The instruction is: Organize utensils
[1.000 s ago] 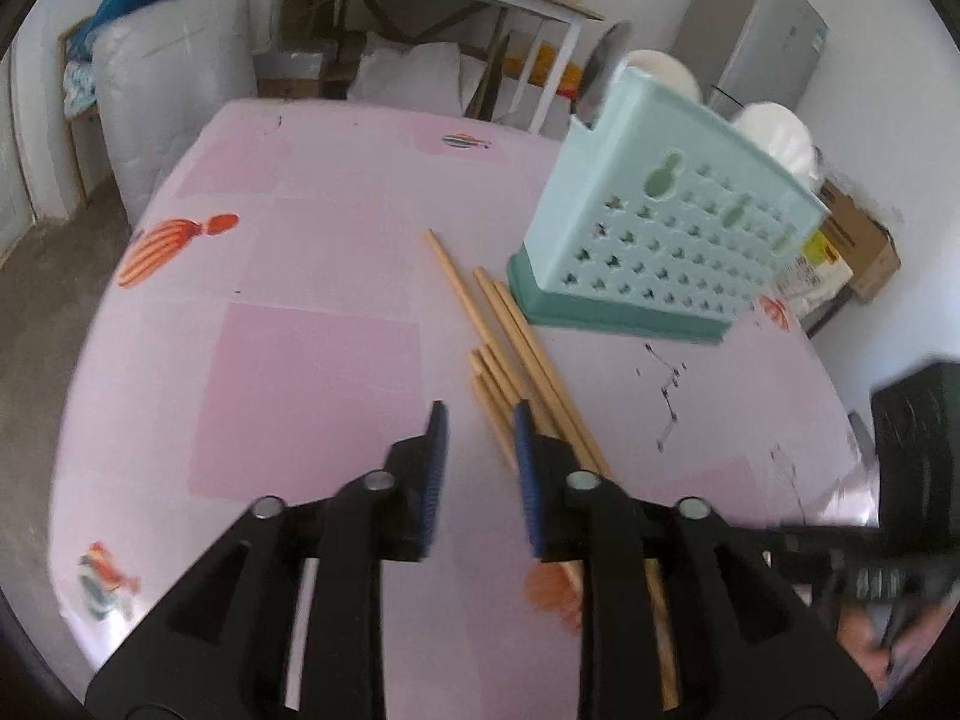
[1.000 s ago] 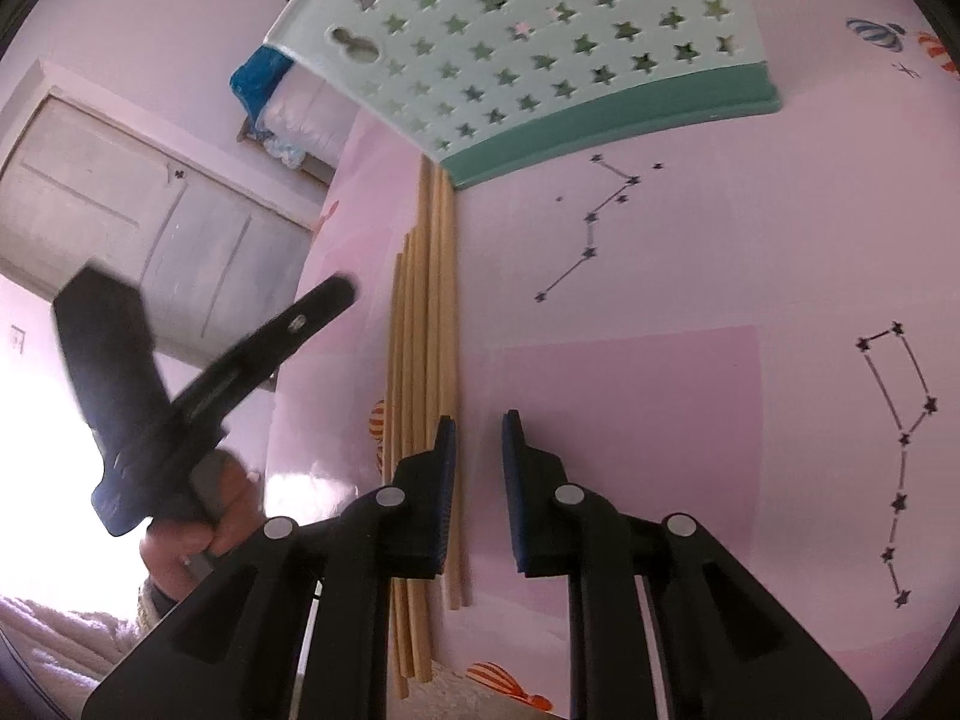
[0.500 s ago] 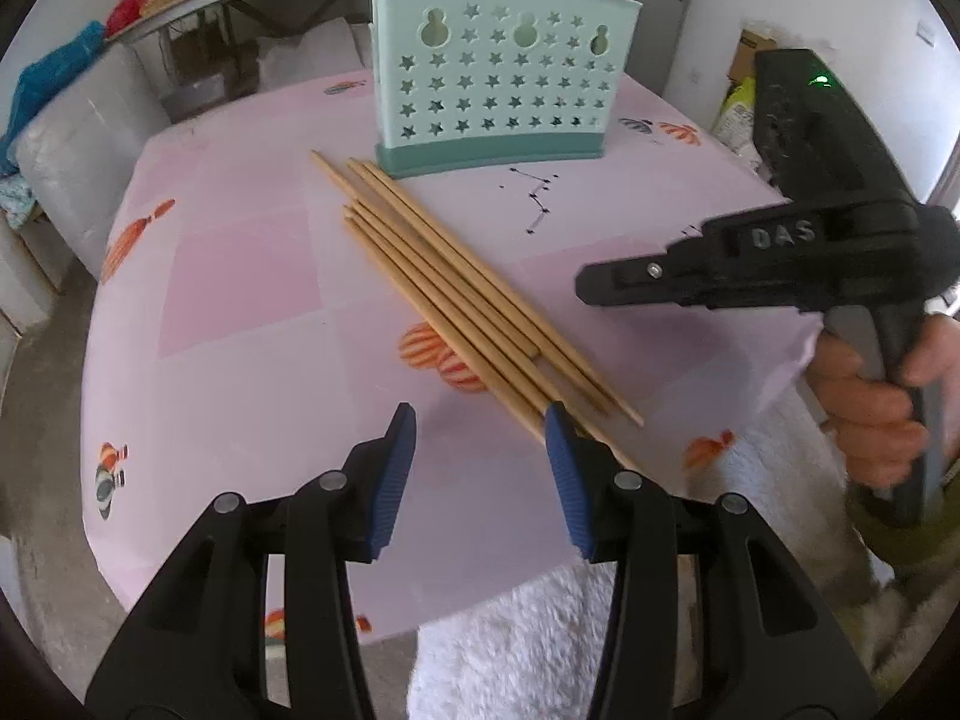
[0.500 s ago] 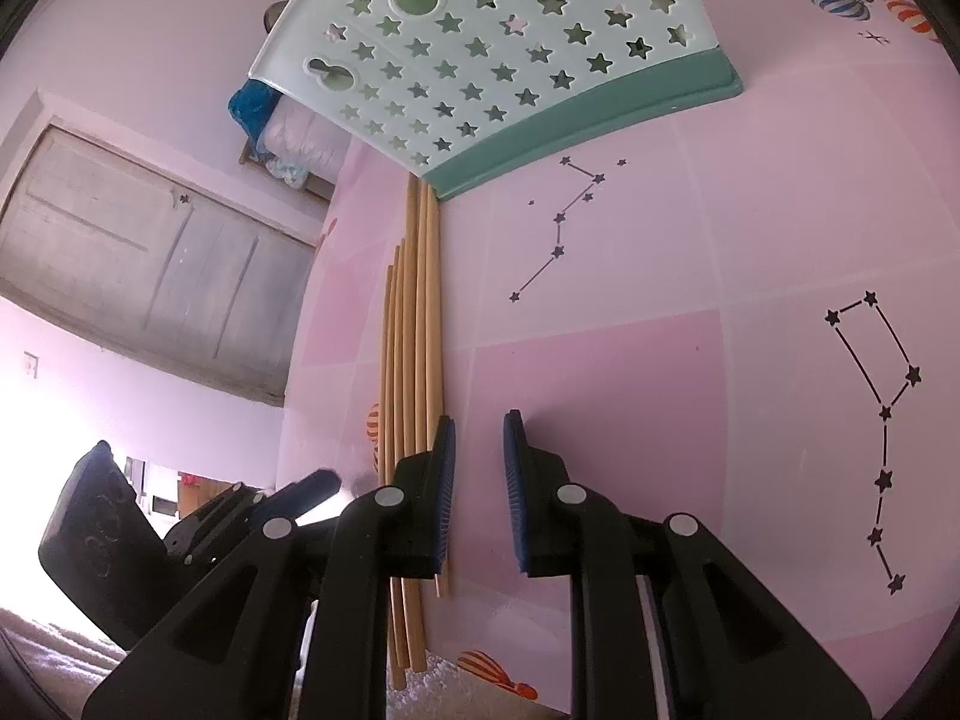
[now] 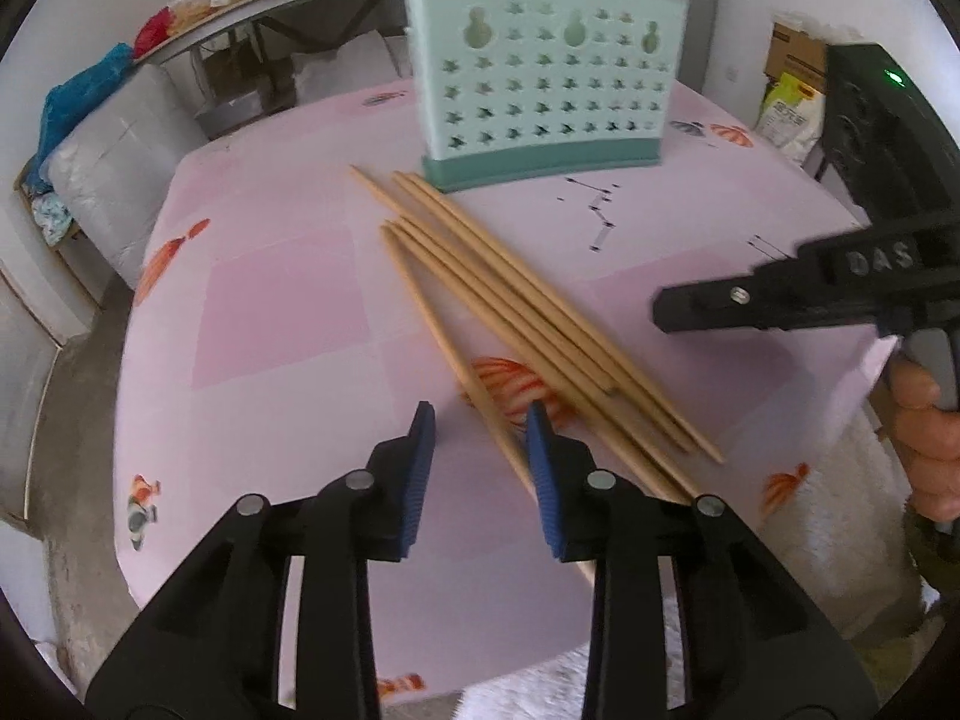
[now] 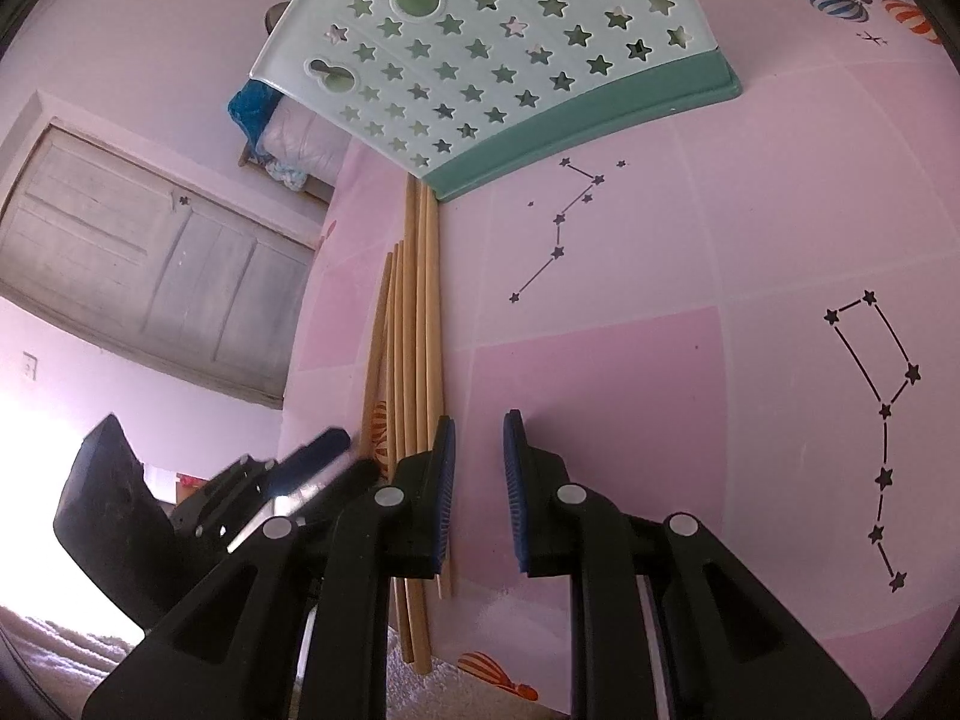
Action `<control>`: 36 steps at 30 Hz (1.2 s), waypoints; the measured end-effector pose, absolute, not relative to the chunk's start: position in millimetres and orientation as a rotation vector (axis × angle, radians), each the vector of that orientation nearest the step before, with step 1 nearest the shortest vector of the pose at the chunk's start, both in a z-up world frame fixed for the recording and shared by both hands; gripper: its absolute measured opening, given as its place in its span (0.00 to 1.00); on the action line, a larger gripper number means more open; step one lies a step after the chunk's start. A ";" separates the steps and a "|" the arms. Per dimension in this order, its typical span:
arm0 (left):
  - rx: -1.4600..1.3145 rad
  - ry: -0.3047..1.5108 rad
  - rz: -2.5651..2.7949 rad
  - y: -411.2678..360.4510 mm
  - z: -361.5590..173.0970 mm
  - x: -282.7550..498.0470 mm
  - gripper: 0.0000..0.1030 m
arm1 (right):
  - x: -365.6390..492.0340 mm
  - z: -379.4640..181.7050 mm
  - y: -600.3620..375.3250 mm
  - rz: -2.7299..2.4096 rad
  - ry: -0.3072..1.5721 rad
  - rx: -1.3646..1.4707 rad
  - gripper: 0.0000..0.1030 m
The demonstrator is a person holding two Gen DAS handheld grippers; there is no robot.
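Left gripper (image 5: 480, 450) jaws just narrowing, spread around outermost chopstick (image 5: 447, 354), not pinching; right gripper (image 6: 478, 480) jaws slightly apart, empty, beside chopstick bundle (image 6: 414, 348) near holder (image 6: 498, 60).

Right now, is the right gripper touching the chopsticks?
Cannot tell. In the right wrist view the right gripper stands open beside the chopsticks; its left finger overlaps them, hiding any gap.

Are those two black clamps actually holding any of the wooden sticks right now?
No. The left gripper, whose jaws have just been closing, has one chopstick running beside its pad, not pinched. The right gripper is empty beside the bundle.
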State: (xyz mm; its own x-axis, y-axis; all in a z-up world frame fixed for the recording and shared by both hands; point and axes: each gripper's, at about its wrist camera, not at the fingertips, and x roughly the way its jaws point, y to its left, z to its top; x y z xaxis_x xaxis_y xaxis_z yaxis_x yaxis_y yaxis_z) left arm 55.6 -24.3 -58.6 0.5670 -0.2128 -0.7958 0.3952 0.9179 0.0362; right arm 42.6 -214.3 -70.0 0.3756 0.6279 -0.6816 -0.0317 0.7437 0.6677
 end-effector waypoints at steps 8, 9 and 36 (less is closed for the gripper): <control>0.152 0.909 -0.269 -5.7 -60.2 90.5 0.13 | 45.0 -63.1 -206.5 0.445 1.114 0.564 0.16; 0.139 0.912 -0.260 -3.6 -59.6 93.5 0.13 | 47.2 -62.2 -203.5 0.447 1.117 0.549 0.16; 0.041 0.933 -0.237 9.7 -58.8 101.5 0.12 | 89.6 -43.1 -142.7 0.432 1.090 0.179 0.05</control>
